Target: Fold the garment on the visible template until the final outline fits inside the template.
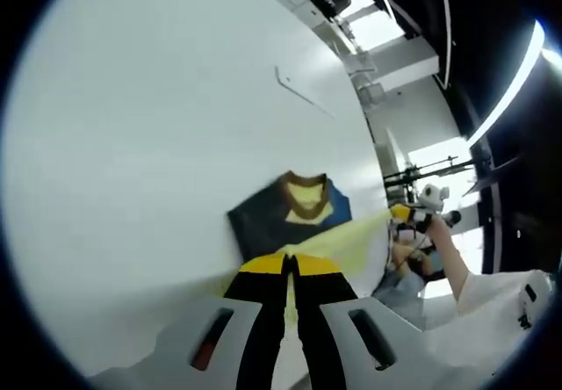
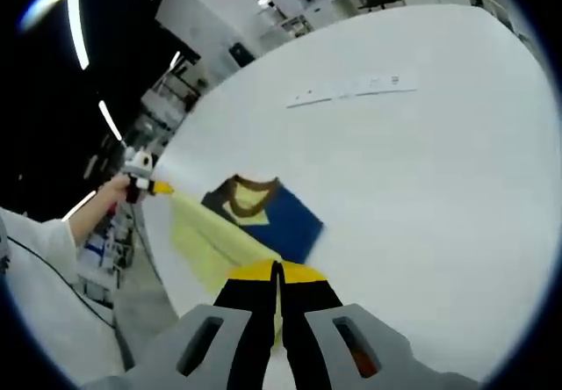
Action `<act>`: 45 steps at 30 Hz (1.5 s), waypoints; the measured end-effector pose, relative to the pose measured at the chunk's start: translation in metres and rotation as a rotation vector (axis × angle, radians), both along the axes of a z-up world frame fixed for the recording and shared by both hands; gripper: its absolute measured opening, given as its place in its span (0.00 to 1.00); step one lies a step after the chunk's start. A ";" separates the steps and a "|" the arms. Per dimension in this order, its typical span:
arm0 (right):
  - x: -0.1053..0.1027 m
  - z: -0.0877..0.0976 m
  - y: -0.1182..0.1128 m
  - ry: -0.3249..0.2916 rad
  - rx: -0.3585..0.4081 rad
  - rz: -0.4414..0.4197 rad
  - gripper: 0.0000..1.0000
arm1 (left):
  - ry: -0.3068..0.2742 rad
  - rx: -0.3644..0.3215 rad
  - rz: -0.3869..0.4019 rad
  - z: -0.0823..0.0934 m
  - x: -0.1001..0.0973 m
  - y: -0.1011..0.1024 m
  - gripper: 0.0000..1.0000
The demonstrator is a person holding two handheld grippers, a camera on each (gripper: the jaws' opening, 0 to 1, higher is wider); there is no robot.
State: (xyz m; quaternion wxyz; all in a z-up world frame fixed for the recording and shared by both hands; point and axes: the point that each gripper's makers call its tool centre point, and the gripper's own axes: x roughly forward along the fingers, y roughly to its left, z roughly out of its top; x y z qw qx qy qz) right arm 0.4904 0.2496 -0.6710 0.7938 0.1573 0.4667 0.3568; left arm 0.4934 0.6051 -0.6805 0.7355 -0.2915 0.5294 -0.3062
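Note:
A navy and yellow garment (image 1: pixel 263 219) with a brown collar (image 1: pixel 304 179) lies partly lifted off the white table (image 1: pixel 158 144). Its pale yellow side (image 1: pixel 351 241) is stretched taut between both grippers. My left gripper (image 1: pixel 290 263) is shut on one end of that yellow edge. The other end is held at my right gripper (image 1: pixel 406 218), gripped by a person's hand. In the right gripper view, my right gripper (image 2: pixel 277 272) is shut on the yellow fabric (image 2: pixel 211 245), the navy part (image 2: pixel 285 221) lies beyond it, and my left gripper (image 2: pixel 145 184) is far left.
Thin line marks (image 1: pixel 303 91) sit further out on the table, seen again as a line of marks (image 2: pixel 351 91). The table edge (image 2: pixel 158 258) runs close beside the garment, with a person's white sleeve (image 2: pixel 44 267) beyond. Desks and equipment stand in the background.

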 end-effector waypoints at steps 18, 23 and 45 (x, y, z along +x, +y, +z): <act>0.031 -0.034 0.007 0.037 -0.013 -0.020 0.01 | 0.062 0.000 0.019 -0.028 0.017 0.007 0.00; 0.035 -0.048 0.006 0.060 -0.026 -0.027 0.01 | 0.087 -0.002 0.019 -0.038 0.022 0.007 0.00; 0.043 -0.084 0.008 0.095 -0.080 -0.029 0.01 | 0.157 0.031 -0.006 -0.070 0.035 0.009 0.00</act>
